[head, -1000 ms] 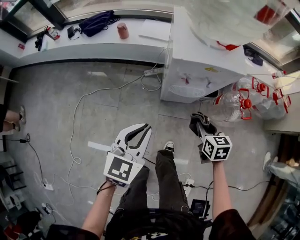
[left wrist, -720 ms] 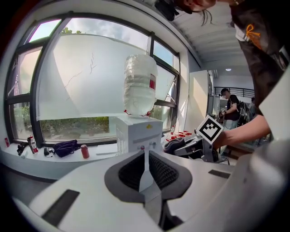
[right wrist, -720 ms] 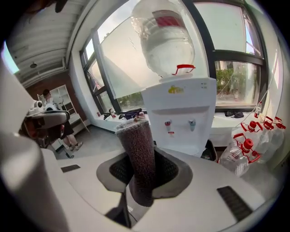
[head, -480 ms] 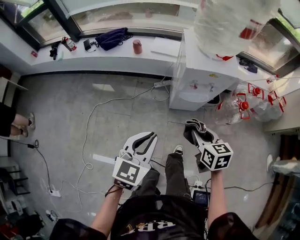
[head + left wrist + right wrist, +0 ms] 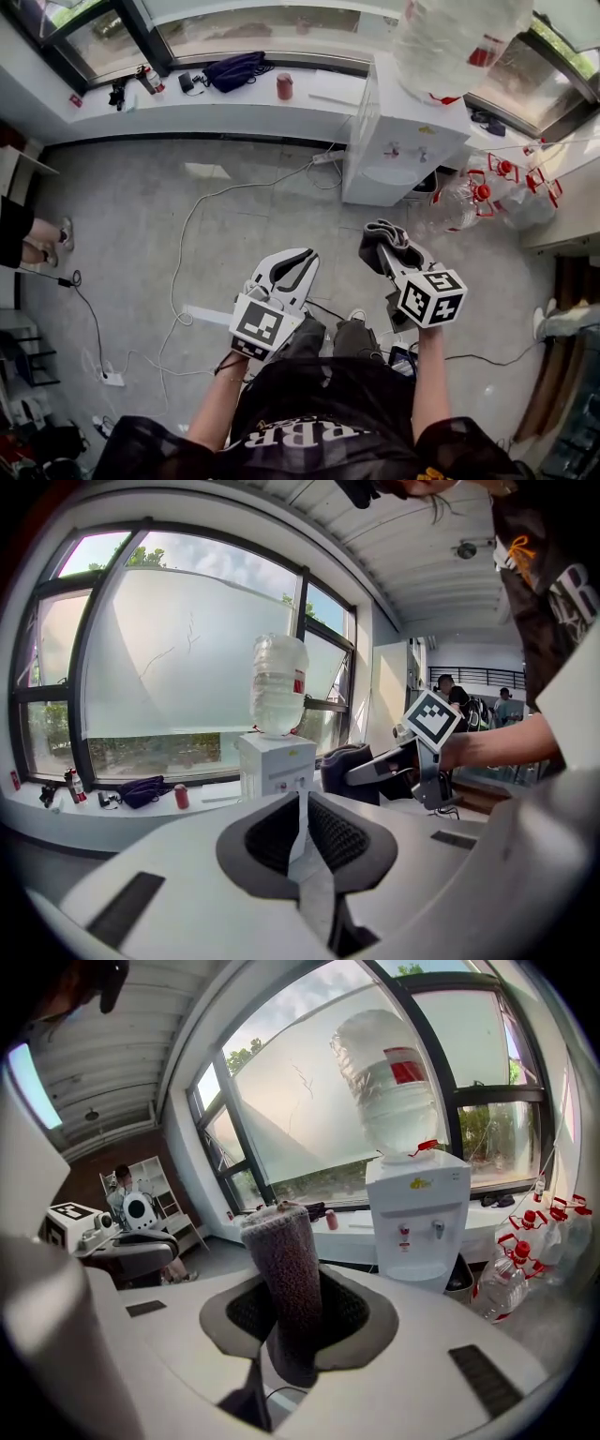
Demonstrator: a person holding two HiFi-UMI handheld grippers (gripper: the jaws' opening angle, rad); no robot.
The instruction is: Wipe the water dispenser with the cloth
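Observation:
The white water dispenser (image 5: 394, 155) stands against the window ledge with a big clear bottle (image 5: 459, 37) on top. It also shows in the right gripper view as the dispenser (image 5: 417, 1213) and in the left gripper view, small, as the dispenser (image 5: 275, 766). My right gripper (image 5: 392, 258) is shut on a dark grey cloth (image 5: 382, 244), well short of the dispenser. The cloth (image 5: 286, 1279) sticks up rolled between the jaws of the right gripper (image 5: 292, 1321). My left gripper (image 5: 298, 261) hangs to the left, jaws nearly together with nothing between them, the same in its own view of the gripper (image 5: 302, 832).
Several empty bottles with red caps (image 5: 487, 192) lie right of the dispenser. Cables (image 5: 187, 234) and a power strip (image 5: 328, 157) trail over the grey floor. A dark bag (image 5: 234, 70) and red cup (image 5: 284, 86) sit on the ledge. Another person's legs (image 5: 37, 239) show at left.
The head view has shifted, so the dispenser sits higher and smaller in the picture. Both grippers stay low in front of the body. The cloth remains in the right gripper.

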